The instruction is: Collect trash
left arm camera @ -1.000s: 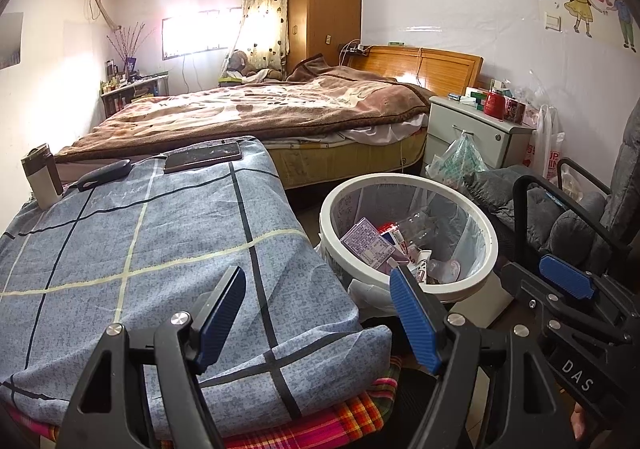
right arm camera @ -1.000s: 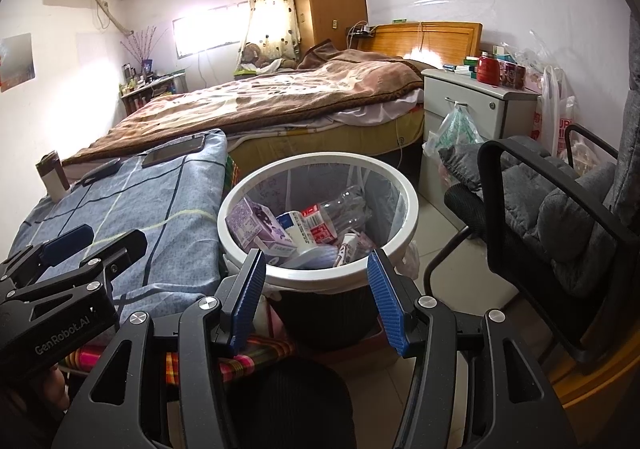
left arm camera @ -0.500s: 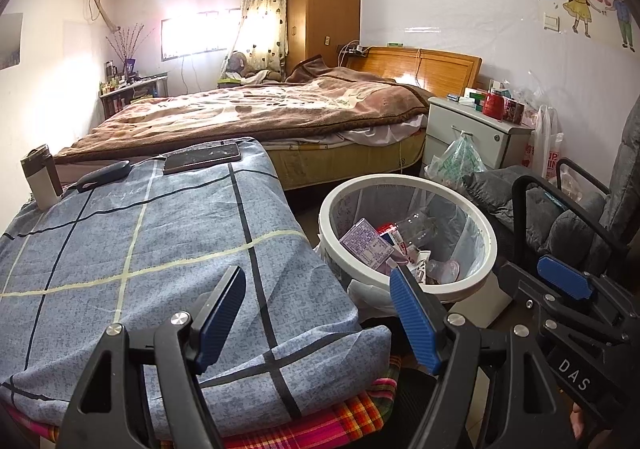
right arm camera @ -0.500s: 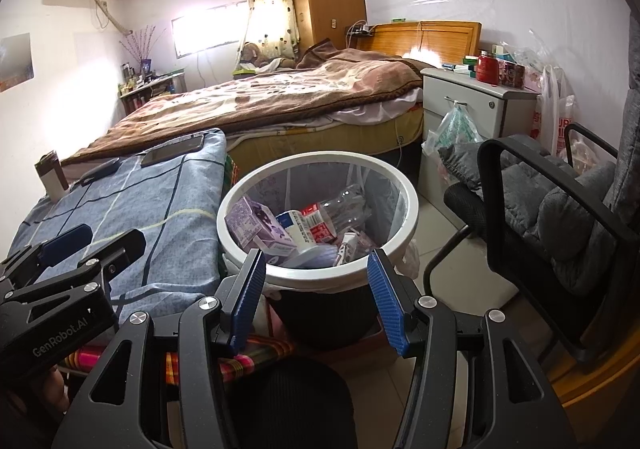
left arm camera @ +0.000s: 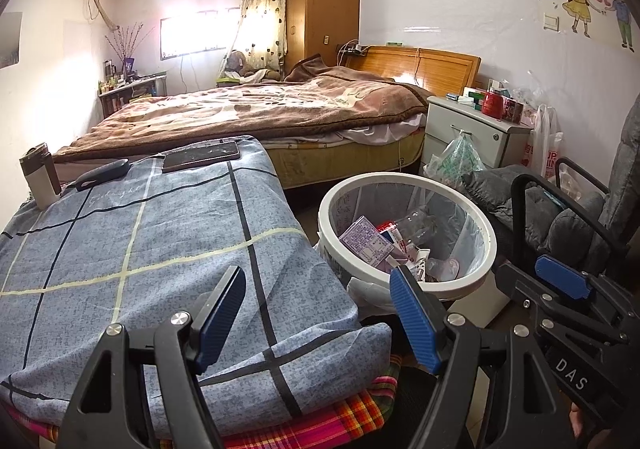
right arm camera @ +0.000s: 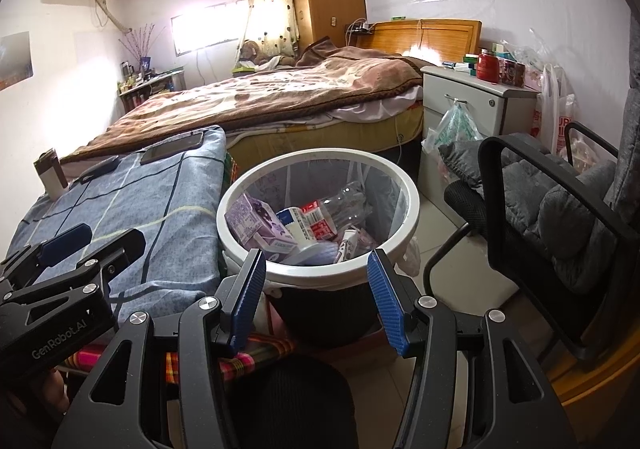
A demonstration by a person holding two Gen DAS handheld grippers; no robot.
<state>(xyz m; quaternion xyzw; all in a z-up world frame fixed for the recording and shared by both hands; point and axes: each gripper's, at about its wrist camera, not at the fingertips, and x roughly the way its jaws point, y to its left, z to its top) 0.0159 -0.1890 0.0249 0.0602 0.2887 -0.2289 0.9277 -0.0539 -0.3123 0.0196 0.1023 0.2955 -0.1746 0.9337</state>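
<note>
Two grippers in view, both empty. Left gripper point(left arm camera: 316, 313) hangs over the near edge of a table draped in a blue checked cloth point(left arm camera: 132, 249), jaws spread wide with nothing between the blue pads. Right gripper point(right arm camera: 316, 293) sits just short of the trash bin point(right arm camera: 412, 205), jaws likewise spread, pads framing the bin's near rim without touching it. Bin is round, white-rimmed, lined with a clear bag, standing on the floor just beside the table's right edge, between table and a black-framed chair with a grey cushion point(right arm camera: 568, 209). Trash already inside: a purple carton point(right arm camera: 256, 225) leaning against the left wall, a white carton with red label point(right arm camera: 312, 225) beside it, a clear plastic bottle point(right arm camera: 352, 201) lying behind them, smaller scraps at the bottom too jumbled to identify. On the cloth's far end: a dark phone point(left arm camera: 200, 161) lying flat, a dark oblong object point(left arm camera: 102, 173) near it, and a brown-and-white box point(left arm camera: 40, 181) standing upright at the far left corner. A red plaid cloth point(left arm camera: 328, 417) shows under the blue one at the near edge. Bed with a brown blanket point(left arm camera: 256, 109) behind the table; white nightstand point(left arm camera: 476, 133) to its right, with a plastic bag hung on its drawer.
</note>
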